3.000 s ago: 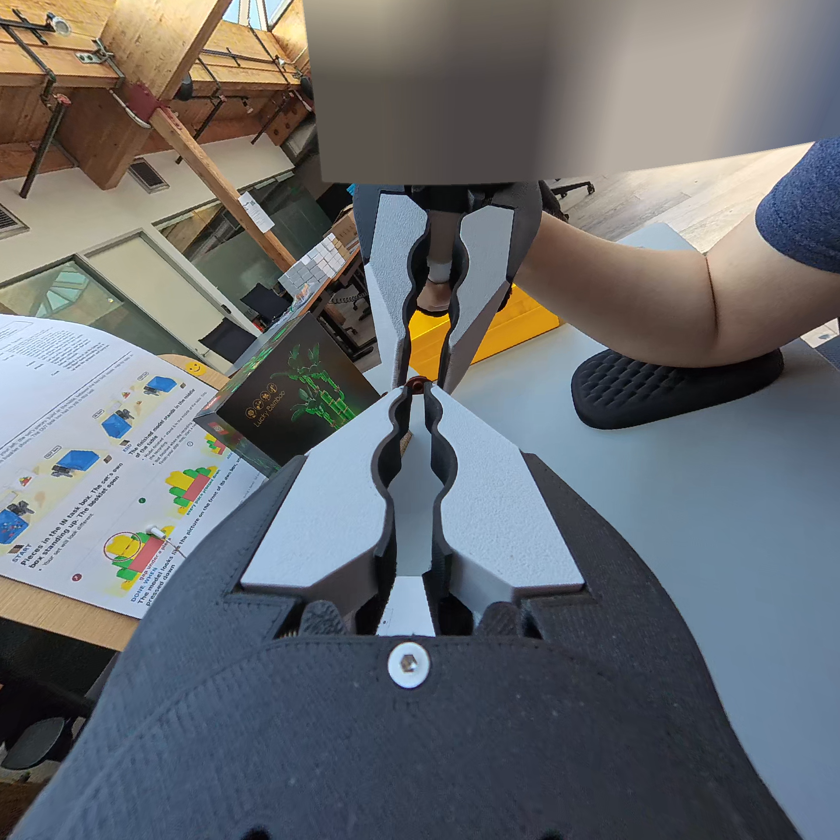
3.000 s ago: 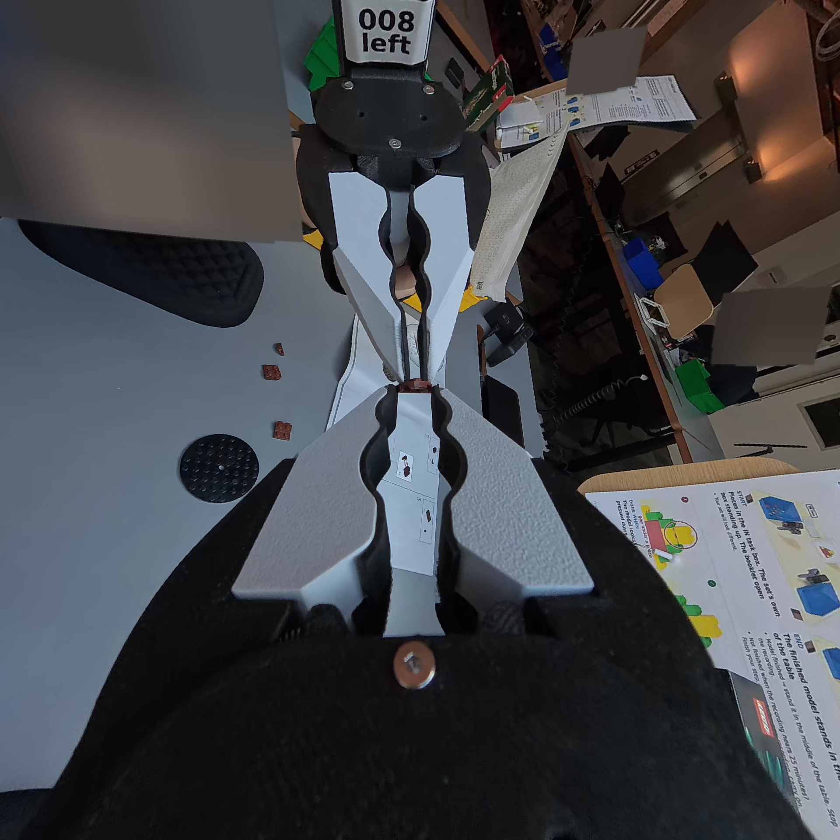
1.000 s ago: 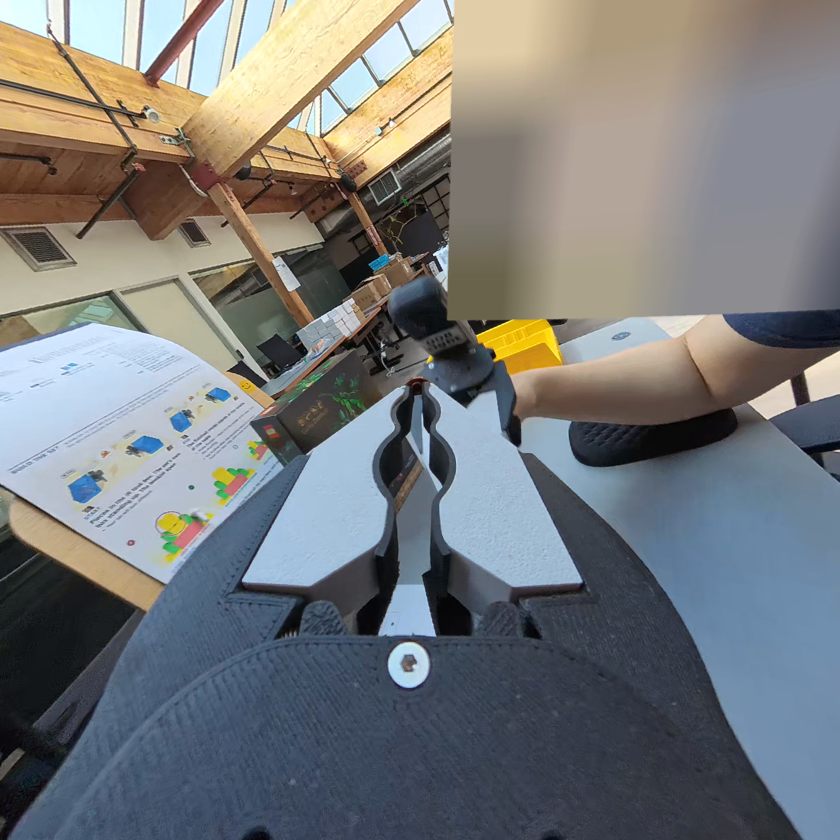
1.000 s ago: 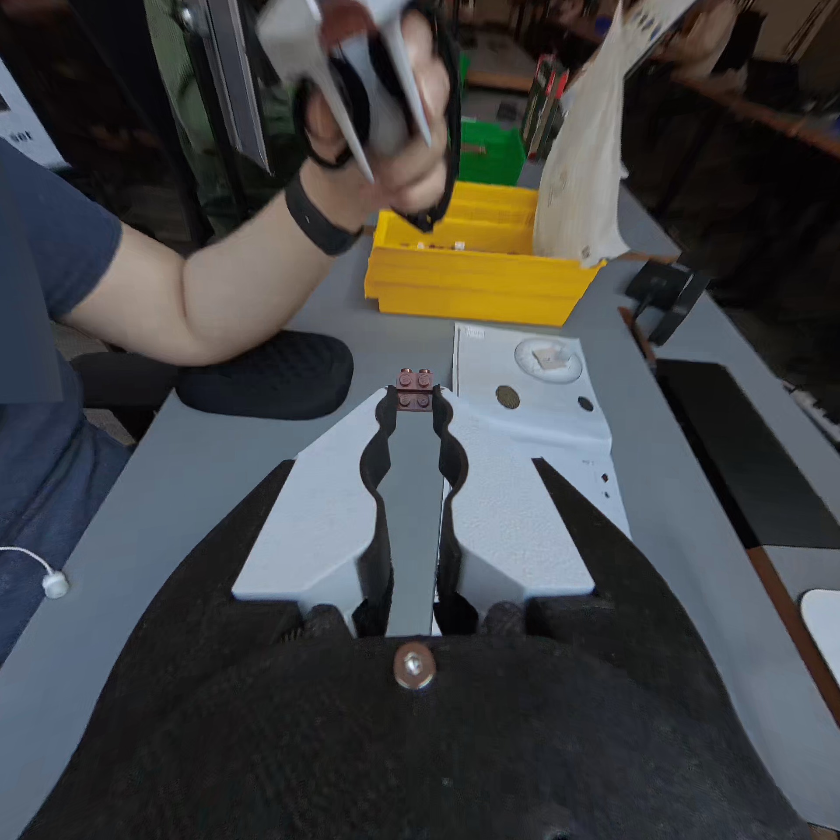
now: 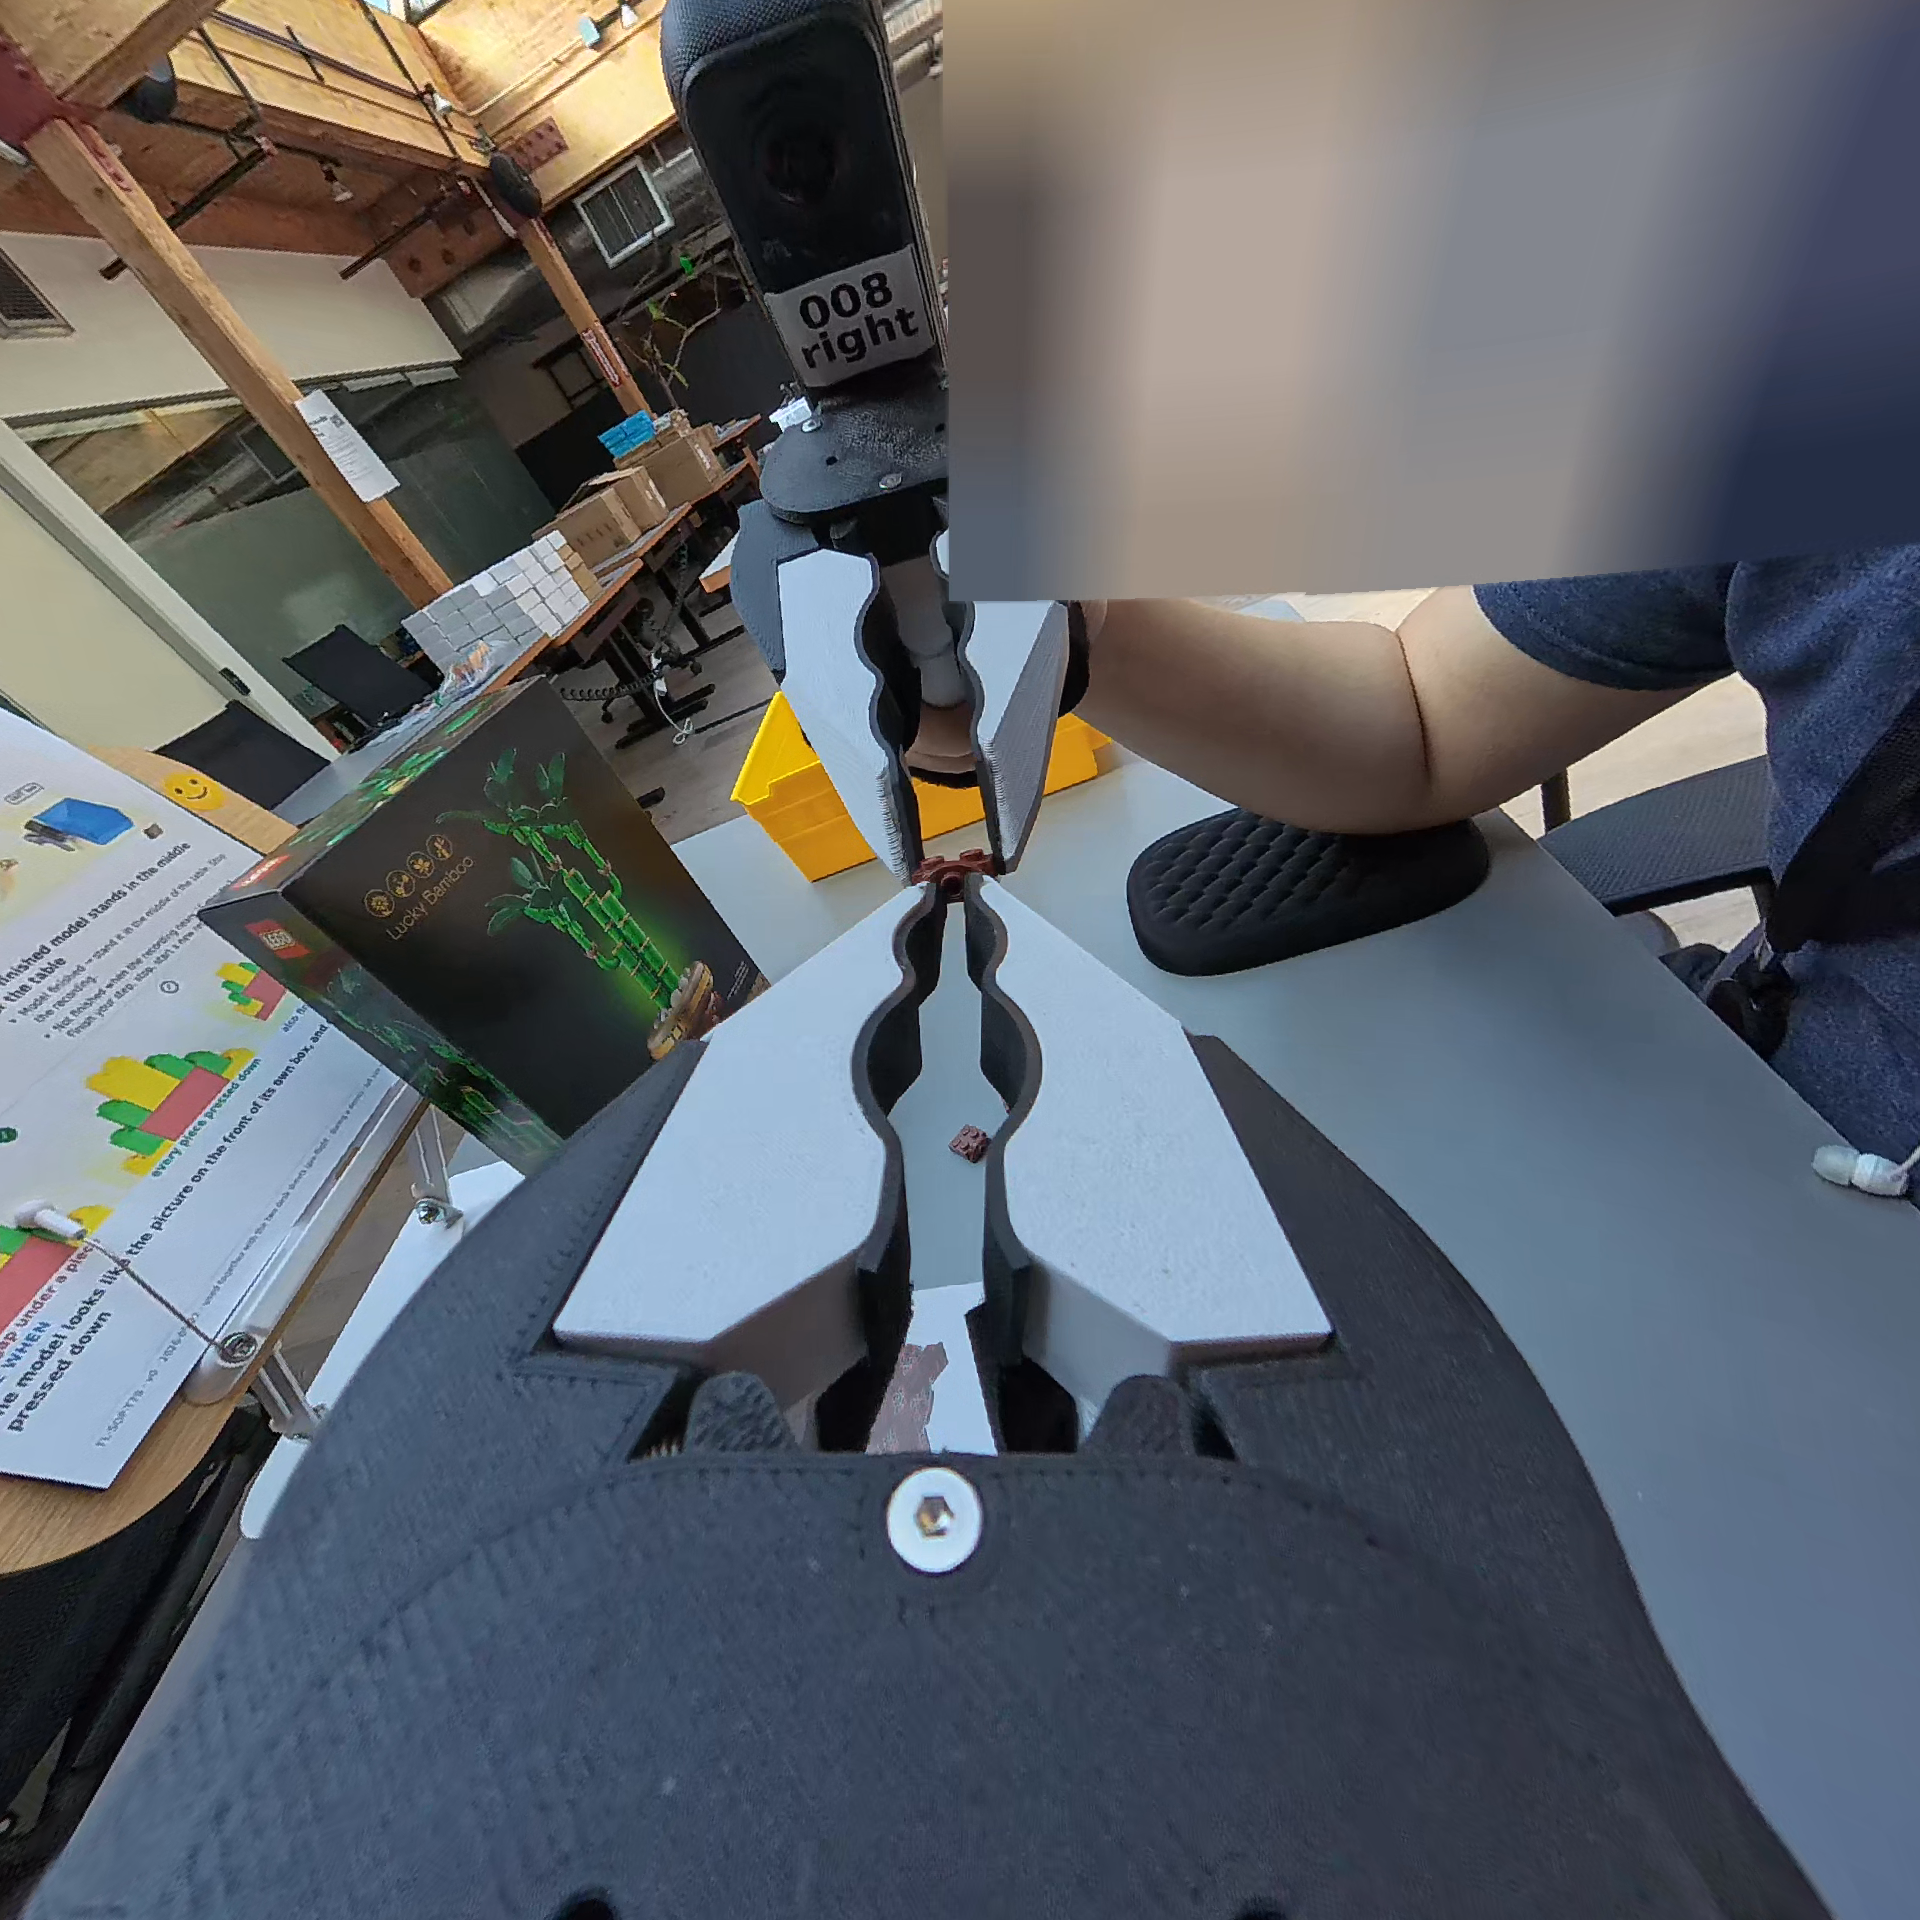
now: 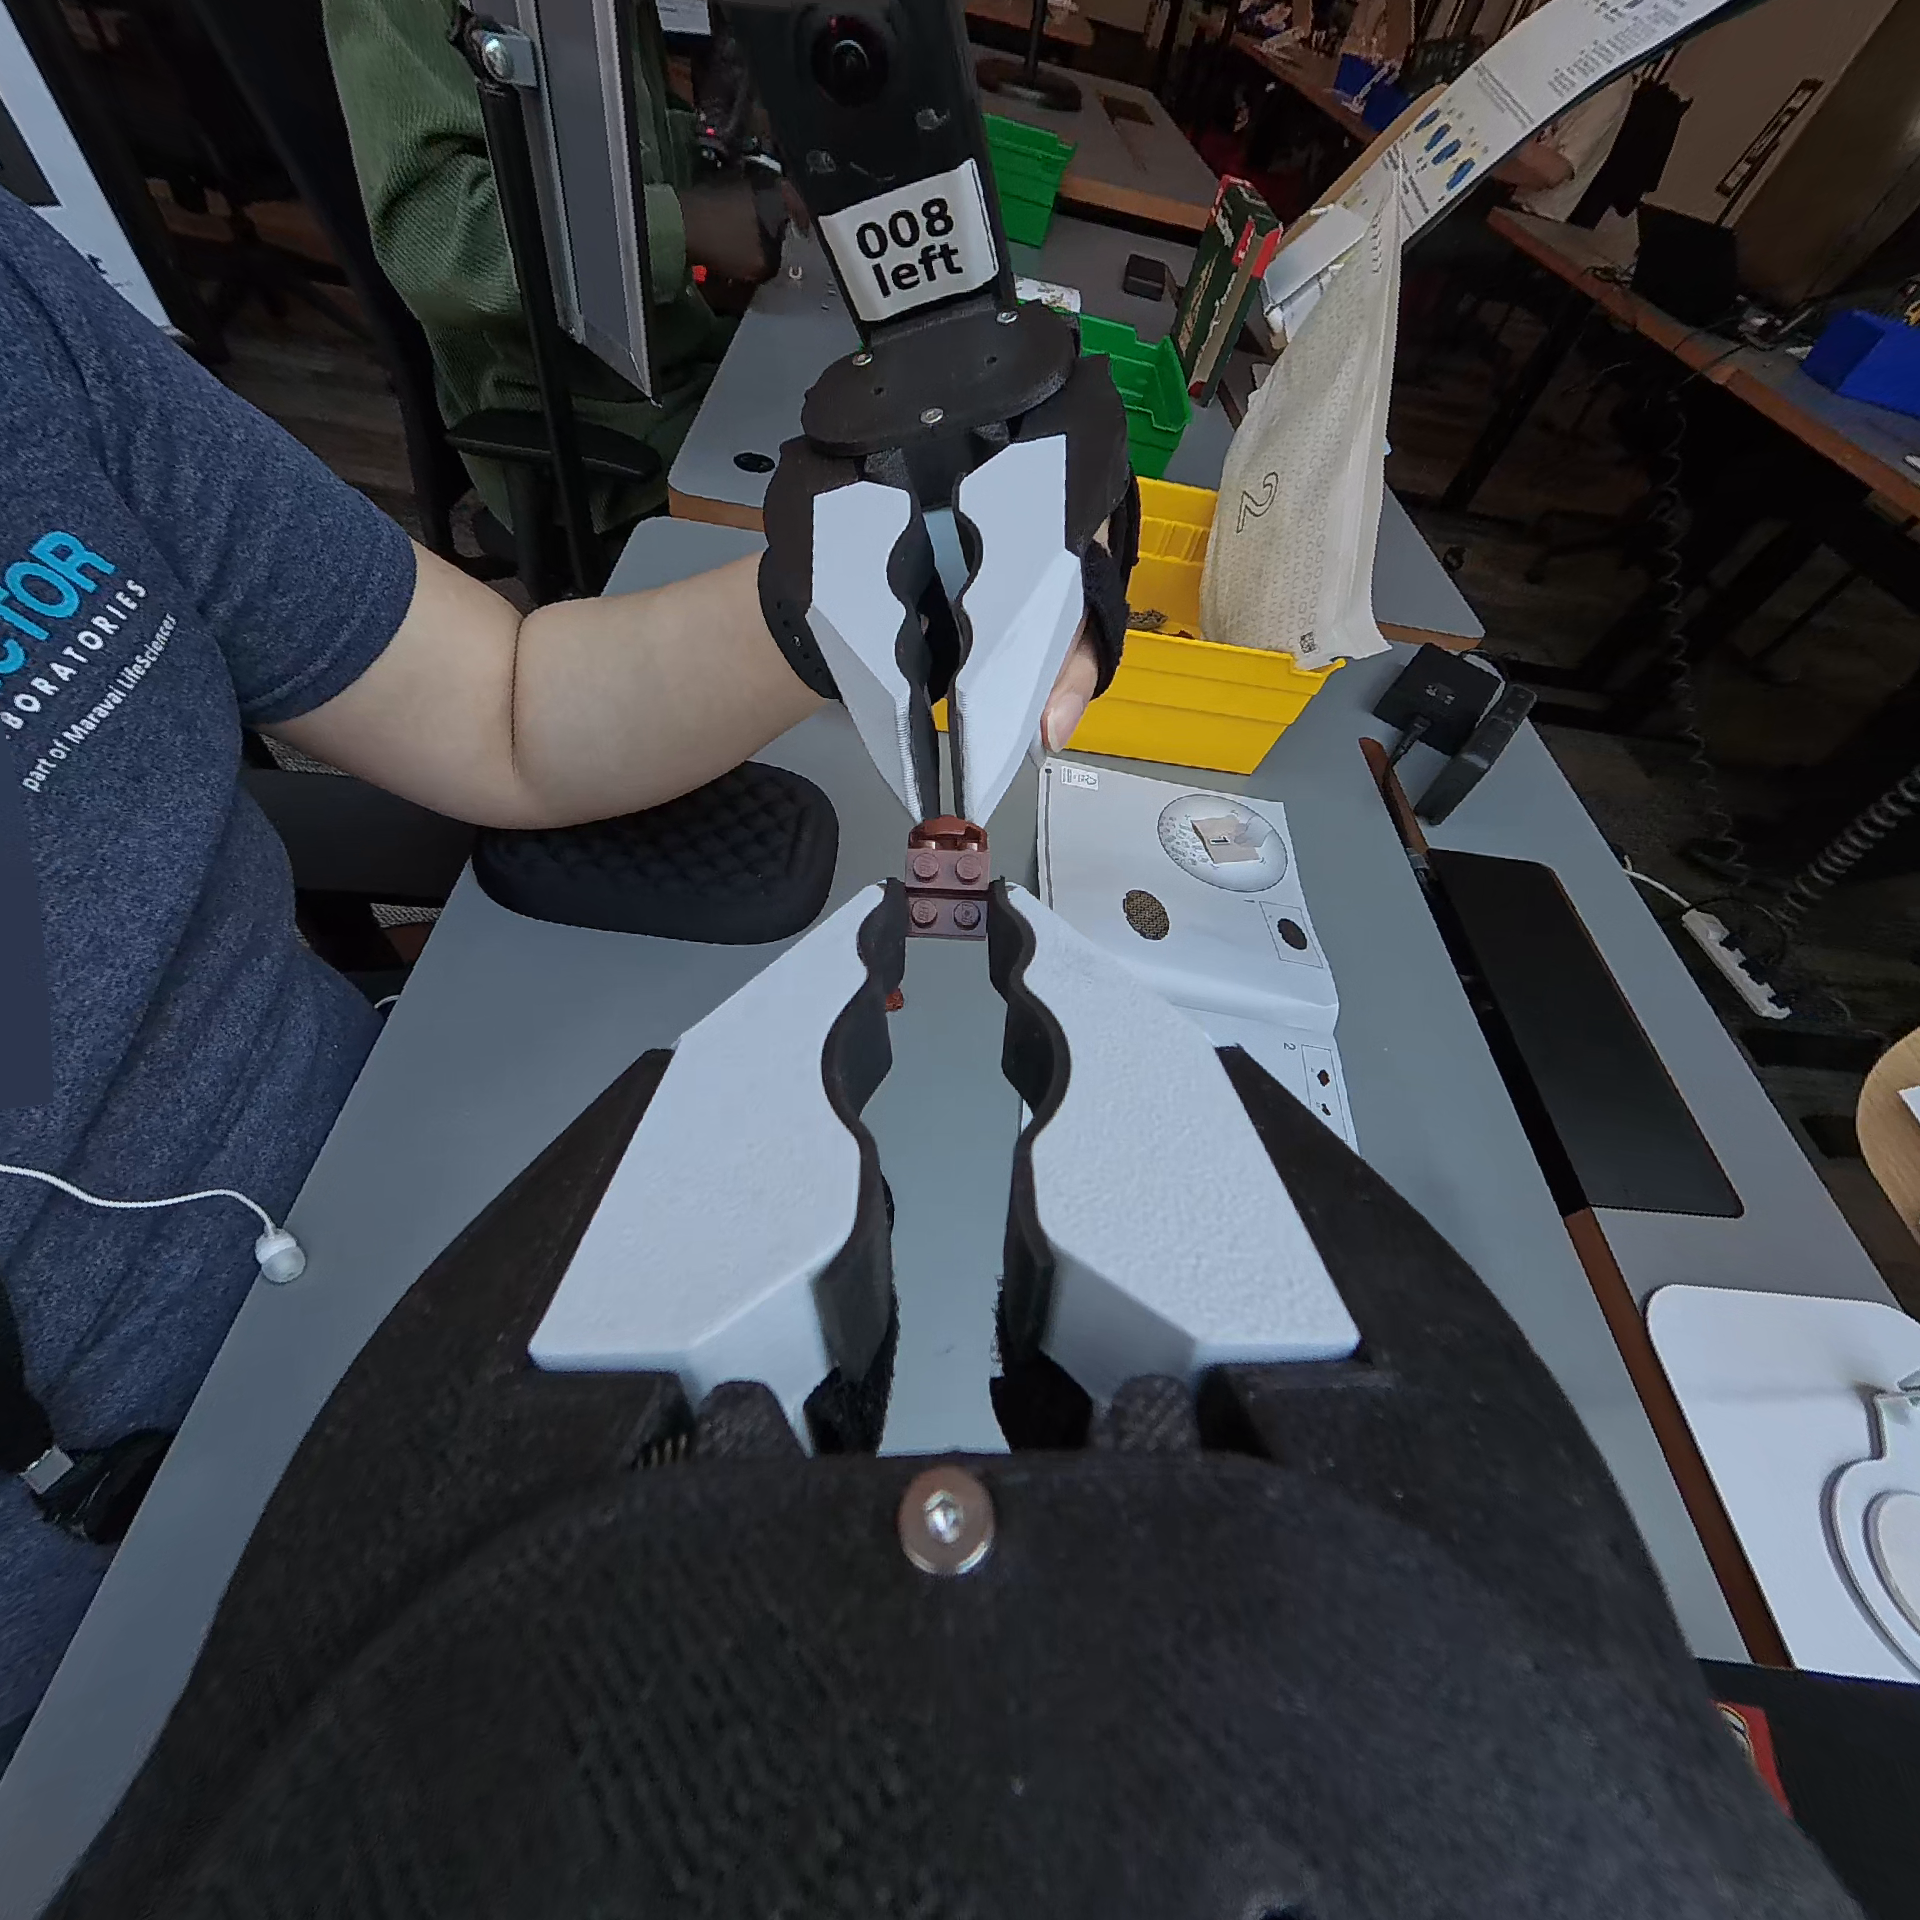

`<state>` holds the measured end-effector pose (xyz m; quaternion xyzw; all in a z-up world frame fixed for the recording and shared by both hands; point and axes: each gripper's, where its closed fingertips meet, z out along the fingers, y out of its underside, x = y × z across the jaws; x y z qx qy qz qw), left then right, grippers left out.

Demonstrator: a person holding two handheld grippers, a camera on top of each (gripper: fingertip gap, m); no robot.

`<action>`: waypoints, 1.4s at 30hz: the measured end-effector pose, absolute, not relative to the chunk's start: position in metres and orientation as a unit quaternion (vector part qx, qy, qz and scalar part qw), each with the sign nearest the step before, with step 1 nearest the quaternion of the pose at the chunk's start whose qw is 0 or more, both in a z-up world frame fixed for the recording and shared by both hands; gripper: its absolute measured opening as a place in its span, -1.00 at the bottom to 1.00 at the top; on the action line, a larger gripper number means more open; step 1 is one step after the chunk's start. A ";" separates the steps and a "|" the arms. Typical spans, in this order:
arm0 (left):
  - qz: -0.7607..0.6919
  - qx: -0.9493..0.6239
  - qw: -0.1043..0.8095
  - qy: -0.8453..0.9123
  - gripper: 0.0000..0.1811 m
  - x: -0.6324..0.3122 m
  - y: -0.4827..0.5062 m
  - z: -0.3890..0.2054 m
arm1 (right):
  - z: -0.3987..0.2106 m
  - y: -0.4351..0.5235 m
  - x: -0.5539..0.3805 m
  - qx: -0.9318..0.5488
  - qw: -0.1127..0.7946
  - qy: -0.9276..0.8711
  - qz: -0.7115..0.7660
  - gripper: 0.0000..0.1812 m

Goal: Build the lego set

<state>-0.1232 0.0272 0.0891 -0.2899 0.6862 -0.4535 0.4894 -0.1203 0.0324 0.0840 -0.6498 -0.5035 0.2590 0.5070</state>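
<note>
Brown lego pieces (image 6: 945, 894) pinched between both grippers' nearly closed jaws.

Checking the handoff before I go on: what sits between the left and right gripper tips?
Only the brown lego pieces, pinched between the right gripper and left gripper; the right wrist view shows it best.

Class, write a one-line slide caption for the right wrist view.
Right gripper and left gripper meet tip to tip, joining small brown bricks above the grey table.
</note>
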 end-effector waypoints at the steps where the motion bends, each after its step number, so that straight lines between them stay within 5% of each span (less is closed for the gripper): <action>1: -0.452 -0.291 0.490 0.686 -0.98 -0.123 0.027 0.089 | 0.084 0.032 -0.120 -0.649 0.508 -0.504 0.259 -0.84; 42: -0.345 -0.312 0.437 0.770 -0.99 -0.116 0.017 0.047 | 0.041 0.022 -0.115 -0.709 0.402 -0.549 0.186 -0.84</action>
